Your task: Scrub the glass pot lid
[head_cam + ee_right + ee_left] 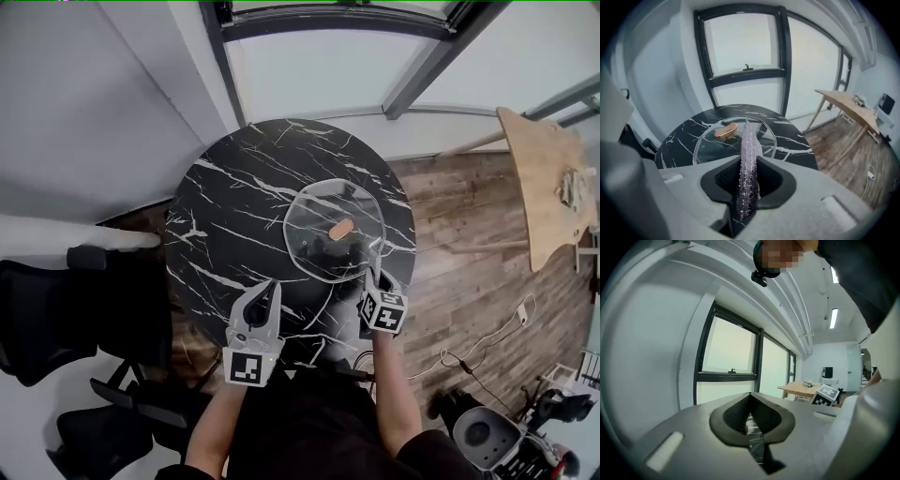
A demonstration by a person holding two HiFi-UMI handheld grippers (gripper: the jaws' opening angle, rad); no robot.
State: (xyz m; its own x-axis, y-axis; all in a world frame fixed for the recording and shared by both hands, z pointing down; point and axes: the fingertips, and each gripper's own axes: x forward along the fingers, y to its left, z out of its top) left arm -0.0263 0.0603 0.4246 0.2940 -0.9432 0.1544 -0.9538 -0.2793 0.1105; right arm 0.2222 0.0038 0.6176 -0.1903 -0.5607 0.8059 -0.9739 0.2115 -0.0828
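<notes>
Poised at the black marble table, scrubber in grip.
Right gripper clenched on an upright purple glittery scrubber at the table's near edge, just beside the glass pot lid lying flat right of the table's centre, tan knob up. Left gripper pressed closed, empty, over the table's near edge.
</notes>
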